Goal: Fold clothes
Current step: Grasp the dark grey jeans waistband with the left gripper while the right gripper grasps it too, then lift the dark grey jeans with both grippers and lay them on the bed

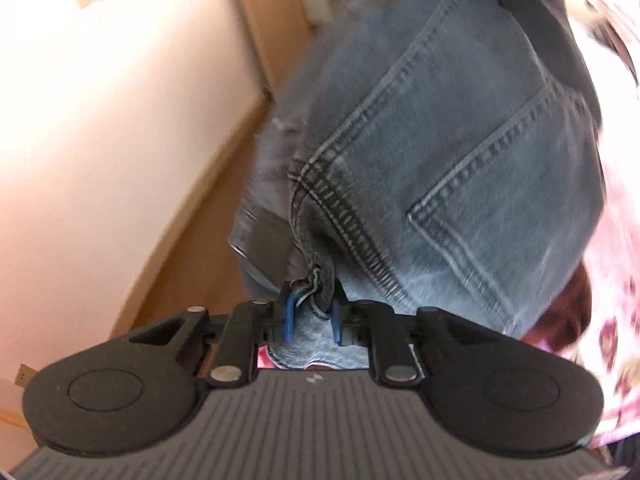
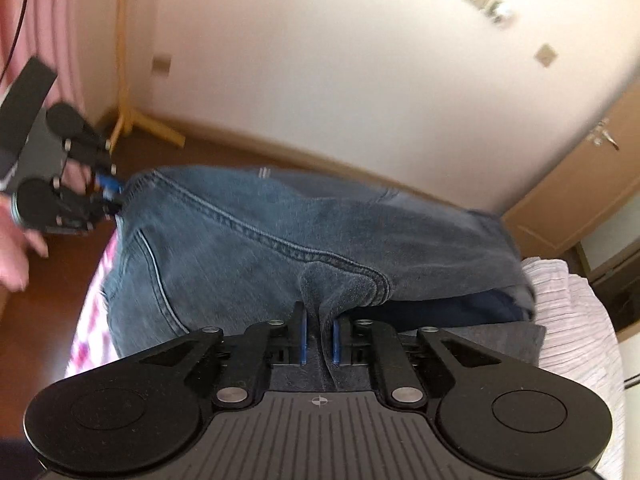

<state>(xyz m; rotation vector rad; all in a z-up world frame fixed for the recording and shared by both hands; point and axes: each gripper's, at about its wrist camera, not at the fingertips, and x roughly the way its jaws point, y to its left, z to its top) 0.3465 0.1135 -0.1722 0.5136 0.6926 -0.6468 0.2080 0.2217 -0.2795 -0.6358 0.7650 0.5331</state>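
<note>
Pale wall point(image 2: 340, 60) and brown floor point(image 2: 48, 320) behind; wooden door point(image 2: 576, 184) off to the far right of the right tool, wooden stand point(image 2: 128, 92) up and to its left. Patterned pink-and-white bedding point(image 1: 616, 280) to the right of the left tool, ribbed white cover point(image 2: 576, 320) to the right of the right one.

Blue jeans point(image 1: 460, 152) spread straight ahead of both tools, seat side up, back pocket and stitched seams showing, held by two edges and seemingly raised a little off the bedding, though blur leaves that unsure.

Left gripper point(image 1: 312, 316): blue pads drawn close, pinching a bunched seam edge of the denim right at the tips. Seen also from the right wrist, up and left of that tool, at the far corner of the jeans, with part of a hand point(image 2: 16, 248) beside it.

Right gripper point(image 2: 319, 340): pads pressed together on a thick fold of denim just ahead of the tips.

Judged as the early stage: both corners gripped, garment taken up but not yet folded, no crease or doubled layer visible beyond the pinched bunches. Still left: carrying one half over the other, laying flat, smoothing, likely a second fold. Darker cloth point(image 2: 460, 308) beneath the jeans near the right tool, possibly another garment awaiting its turn; cannot tell for sure.
</note>
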